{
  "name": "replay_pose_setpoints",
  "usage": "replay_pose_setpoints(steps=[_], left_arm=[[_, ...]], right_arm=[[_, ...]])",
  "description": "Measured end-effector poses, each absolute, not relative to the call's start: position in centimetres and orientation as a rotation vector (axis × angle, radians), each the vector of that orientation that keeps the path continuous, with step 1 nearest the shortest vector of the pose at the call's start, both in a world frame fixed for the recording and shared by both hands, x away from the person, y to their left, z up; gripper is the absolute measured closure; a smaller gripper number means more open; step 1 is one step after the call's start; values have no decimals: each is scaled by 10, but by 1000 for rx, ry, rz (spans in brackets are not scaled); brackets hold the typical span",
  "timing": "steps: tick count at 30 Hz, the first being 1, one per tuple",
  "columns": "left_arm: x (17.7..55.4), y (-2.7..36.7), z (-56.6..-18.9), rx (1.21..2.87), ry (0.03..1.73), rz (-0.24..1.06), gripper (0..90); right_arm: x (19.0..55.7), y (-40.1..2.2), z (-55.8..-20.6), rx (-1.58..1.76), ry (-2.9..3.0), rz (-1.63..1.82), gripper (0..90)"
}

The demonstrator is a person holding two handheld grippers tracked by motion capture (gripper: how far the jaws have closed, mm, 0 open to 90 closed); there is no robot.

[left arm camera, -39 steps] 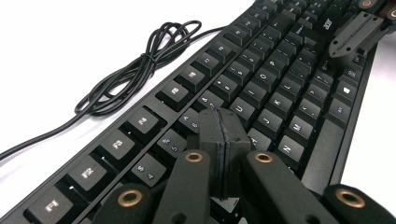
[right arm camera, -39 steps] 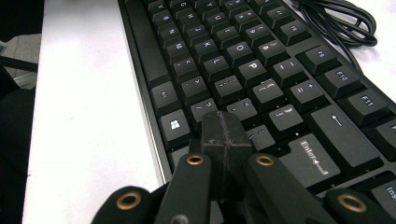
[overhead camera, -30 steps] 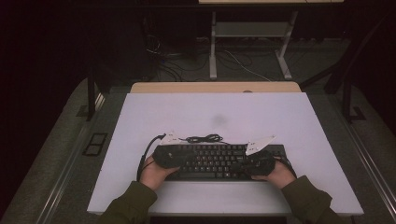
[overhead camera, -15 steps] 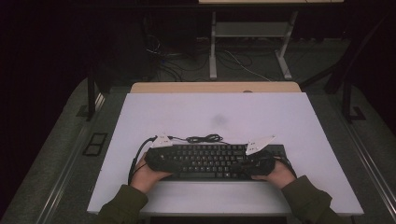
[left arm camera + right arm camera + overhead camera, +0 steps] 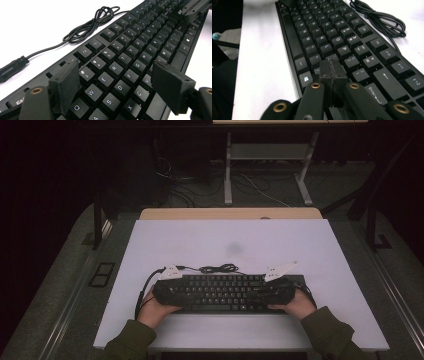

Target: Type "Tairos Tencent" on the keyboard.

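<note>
The left gripper (image 5: 117,87) has just been opening, its jaws now wide over the keyboard (image 5: 222,292). The right gripper (image 5: 333,68), jaws closed together, rests on keys. The cable (image 5: 217,268) at twelve o'clock could snag a shove.

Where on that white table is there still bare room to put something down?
The whole far half of the white table, beyond the coiled cable, is bare. Smaller strips lie left and right of the keyboard. The near edge is crowded by keyboard, both hands and the left gripper and right gripper.
</note>
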State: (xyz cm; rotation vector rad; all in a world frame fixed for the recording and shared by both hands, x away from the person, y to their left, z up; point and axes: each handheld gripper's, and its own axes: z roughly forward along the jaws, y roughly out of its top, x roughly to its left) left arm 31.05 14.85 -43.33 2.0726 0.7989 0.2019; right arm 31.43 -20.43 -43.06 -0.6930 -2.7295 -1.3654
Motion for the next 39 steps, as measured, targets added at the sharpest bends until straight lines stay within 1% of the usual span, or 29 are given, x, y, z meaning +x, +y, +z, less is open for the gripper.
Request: replay_pose_setpoints(steps=[4, 9, 11, 14, 20, 26, 30, 39], left_arm=[[311, 149, -433, 2074, 796, 203, 260], [311, 151, -432, 2070, 803, 207, 343], [311, 152, -432, 2068, 804, 207, 386], [311, 152, -432, 2061, 805, 205, 454], [311, 153, -429, 2066, 808, 212, 620], [313, 152, -430, 2073, 811, 214, 787], [314, 151, -430, 2092, 818, 211, 877], [318, 149, -433, 2105, 824, 216, 888]], right_arm=[[318, -203, -430, -717, -2702, -1389, 775], [324, -201, -428, -758, -2679, -1423, 672], [326, -200, -428, -773, -2671, -1433, 627], [329, -197, -428, -794, -2659, -1448, 531], [334, -191, -427, -827, -2656, -1480, 407], [340, -185, -426, -857, -2646, -1510, 350], [345, -179, -426, -870, -2643, -1532, 322], [350, -167, -427, -867, -2648, -1543, 295]])
